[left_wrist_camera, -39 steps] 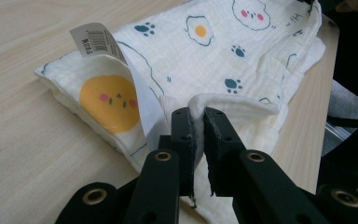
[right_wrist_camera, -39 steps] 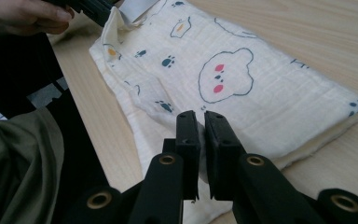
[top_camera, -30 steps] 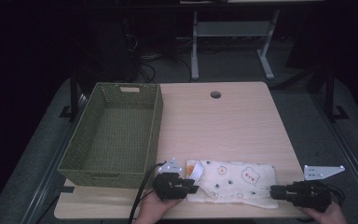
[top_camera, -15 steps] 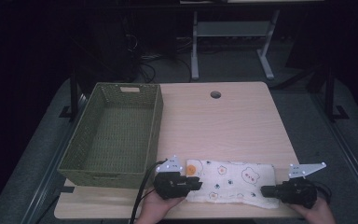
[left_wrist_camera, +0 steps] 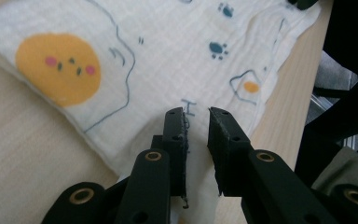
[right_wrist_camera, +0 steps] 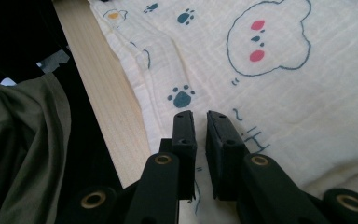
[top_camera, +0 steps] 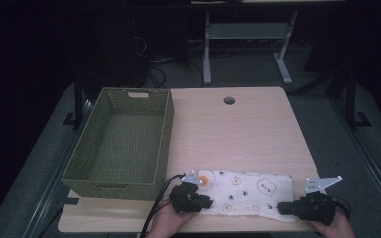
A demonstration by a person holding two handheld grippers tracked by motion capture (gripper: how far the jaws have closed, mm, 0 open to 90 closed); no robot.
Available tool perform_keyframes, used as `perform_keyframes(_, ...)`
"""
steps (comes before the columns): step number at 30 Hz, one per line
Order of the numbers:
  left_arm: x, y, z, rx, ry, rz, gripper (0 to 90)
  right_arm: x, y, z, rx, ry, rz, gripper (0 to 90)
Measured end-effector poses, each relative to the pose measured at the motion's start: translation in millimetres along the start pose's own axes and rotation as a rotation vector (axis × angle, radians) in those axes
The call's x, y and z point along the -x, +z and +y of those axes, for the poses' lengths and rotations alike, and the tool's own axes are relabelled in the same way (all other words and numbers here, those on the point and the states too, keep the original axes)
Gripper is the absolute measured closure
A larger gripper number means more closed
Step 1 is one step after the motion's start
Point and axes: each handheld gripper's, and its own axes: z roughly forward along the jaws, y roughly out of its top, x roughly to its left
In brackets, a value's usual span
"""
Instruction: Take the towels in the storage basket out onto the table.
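Your left gripper (left_wrist_camera: 196,122) has just been closing and now pinches a fold of the printed cloth (top_camera: 248,193) at its left end, and your right gripper (right_wrist_camera: 200,126) has closed onto the cloth's near right corner the same way. The cloth lies flat along the near edge of the table (top_camera: 238,134), just right of the green woven basket (top_camera: 124,144). Before lifting, make sure each pinch has caught every layer, then raise both hands evenly, so the cloth stays taut and neither corner slips out.
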Motion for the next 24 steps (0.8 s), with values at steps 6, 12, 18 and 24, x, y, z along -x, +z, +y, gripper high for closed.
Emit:
perform_keyframes(6, 0.7, -0.6, 1.8, 0.009, 0.001, -0.006, 74.3, 2.3, -1.5, -0.1, -0.004, -0.002, 0.001, 79.2)
perform_keyframes(12, -1.4, 2.4, 21.7, 0.065, -0.010, -0.007, 72.3, 0.8, -3.9, 16.9, 0.055, -0.013, -0.017, 76.9)
perform_keyframes(18, -16.5, 7.8, 36.6, 0.115, -0.056, 0.066, 71.6, 21.1, -0.6, 35.1, 0.096, 0.019, -0.125, 75.2)
perform_keyframes(24, -37.3, 12.1, 35.2, 0.076, -0.140, 0.118, 71.8, 38.6, 5.4, 35.5, 0.037, 0.059, -0.181, 75.3)
